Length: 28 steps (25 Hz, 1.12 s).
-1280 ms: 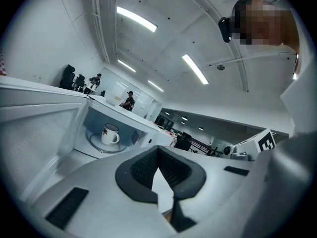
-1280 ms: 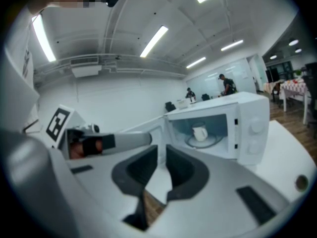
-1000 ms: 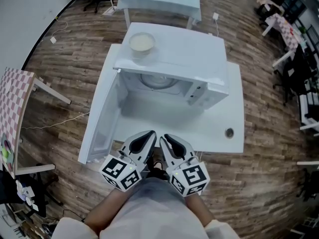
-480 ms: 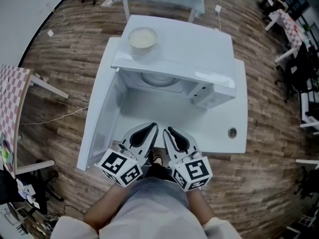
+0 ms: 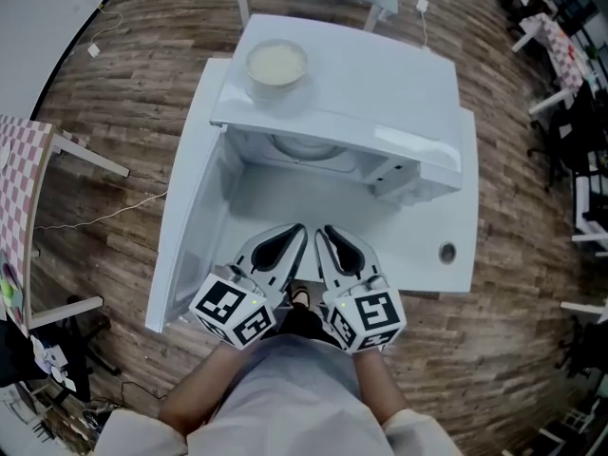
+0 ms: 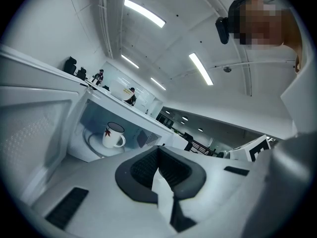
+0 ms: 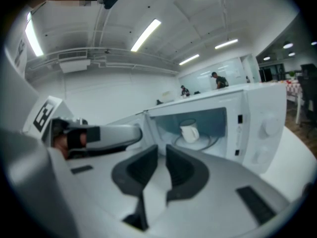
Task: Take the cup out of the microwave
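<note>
Edging the left gripper (image 6: 158, 150) and right gripper (image 7: 162, 150) nearer the open microwave (image 5: 380, 93) than a second ago, side by side before its mouth. Pressing the left's jaws together, seemingly on nothing. Holding the right's a sliver apart, empty. Leaving the cup (image 6: 113, 135) standing upright on the turntable (image 6: 96, 148) inside, well apart from both. Showing a bowl (image 5: 276, 63) resting on the microwave's roof.

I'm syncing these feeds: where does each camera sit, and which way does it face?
Head view: on the person's head, facing steeply down at the open microwave; both hand-held grippers and forearms show.
Left gripper view: on the left hand-held gripper, facing along its jaws into the microwave.
Right gripper view: on the right hand-held gripper, aimed likewise.
Shared: both gripper views show the cup.
</note>
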Available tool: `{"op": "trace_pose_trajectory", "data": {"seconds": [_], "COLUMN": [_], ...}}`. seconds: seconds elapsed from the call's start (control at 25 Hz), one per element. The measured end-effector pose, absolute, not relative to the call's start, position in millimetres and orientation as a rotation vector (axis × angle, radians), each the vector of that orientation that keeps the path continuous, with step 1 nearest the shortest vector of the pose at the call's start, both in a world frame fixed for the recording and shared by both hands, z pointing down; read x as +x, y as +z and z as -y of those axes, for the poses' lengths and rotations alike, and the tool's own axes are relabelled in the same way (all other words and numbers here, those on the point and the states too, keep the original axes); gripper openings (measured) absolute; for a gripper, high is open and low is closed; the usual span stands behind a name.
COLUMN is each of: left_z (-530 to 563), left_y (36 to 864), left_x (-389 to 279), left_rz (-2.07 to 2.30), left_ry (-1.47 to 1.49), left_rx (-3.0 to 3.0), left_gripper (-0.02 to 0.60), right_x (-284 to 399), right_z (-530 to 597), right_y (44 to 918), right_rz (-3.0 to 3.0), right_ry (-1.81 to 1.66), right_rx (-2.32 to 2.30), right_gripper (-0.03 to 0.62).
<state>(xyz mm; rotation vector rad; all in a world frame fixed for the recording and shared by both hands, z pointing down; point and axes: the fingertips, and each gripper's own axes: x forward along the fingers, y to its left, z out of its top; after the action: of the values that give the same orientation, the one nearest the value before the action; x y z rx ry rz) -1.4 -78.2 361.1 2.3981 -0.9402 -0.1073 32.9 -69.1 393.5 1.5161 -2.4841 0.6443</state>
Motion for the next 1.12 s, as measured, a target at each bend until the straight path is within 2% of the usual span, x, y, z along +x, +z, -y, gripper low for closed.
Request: {"op": "trace_pose_trajectory", "data": {"seconds": [1.12], "left_z": [132], "left_y": [398], "left_x": [-16], "left_rz": [1.030], "left_ry": [-0.134], "left_rx": [2.353], "left_gripper": [0.009], "right_x": [39], "right_z": [147], "right_y": [432], "right_rz": [2.446], "right_ry": [0.462], "right_rx": [1.649], "right_gripper": [0.054]}}
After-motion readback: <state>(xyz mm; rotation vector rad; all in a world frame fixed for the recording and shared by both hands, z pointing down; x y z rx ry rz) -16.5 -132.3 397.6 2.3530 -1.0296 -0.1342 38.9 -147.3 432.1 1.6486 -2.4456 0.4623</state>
